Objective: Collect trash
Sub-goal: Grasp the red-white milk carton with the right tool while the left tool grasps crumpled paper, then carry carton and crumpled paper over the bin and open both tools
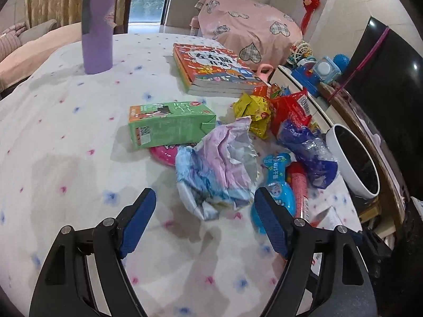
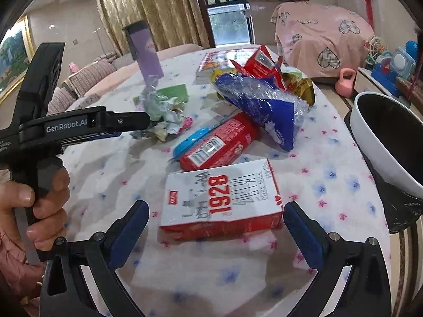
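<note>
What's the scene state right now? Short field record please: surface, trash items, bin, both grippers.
surface: round table with a floral cloth
trash: crumpled wrapper, green carton, blue plastic bag, red tube, white and red box
bin: white bin with a dark liner, at the table's edge
not trash: purple tumbler, book
left gripper: open, jaws either side of the crumpled wrapper, not pressing
right gripper: open, straddling the white and red box, not gripping
</note>
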Available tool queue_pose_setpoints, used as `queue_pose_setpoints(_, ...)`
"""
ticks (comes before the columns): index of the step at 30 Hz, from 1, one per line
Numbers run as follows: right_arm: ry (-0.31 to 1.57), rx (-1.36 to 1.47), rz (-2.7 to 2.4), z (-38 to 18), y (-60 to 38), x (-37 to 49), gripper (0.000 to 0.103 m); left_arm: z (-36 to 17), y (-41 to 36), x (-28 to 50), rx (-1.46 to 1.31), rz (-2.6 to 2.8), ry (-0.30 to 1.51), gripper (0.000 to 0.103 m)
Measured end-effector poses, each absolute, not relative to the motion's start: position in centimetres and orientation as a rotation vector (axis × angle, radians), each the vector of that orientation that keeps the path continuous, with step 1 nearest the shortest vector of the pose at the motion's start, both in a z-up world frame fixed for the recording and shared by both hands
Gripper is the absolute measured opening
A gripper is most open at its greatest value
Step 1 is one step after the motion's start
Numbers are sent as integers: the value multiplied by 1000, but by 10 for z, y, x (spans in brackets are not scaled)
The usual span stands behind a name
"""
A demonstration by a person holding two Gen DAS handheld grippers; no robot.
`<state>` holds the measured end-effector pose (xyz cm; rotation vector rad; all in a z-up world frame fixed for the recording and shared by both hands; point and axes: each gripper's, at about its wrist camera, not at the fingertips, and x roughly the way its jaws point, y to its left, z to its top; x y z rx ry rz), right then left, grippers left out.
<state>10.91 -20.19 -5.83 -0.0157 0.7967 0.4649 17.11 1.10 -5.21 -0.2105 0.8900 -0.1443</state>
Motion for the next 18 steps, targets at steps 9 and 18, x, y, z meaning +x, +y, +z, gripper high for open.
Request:
queue_pose_setpoints(9, 805, 75, 449, -60, -224, 110, 92, -53, 13, 167, -242, -182, 899, 23)
queue_pose_setpoints(18, 739, 164, 406, -39, -263, 93, 92, -32, -8, 139, -234, -240, 863, 21)
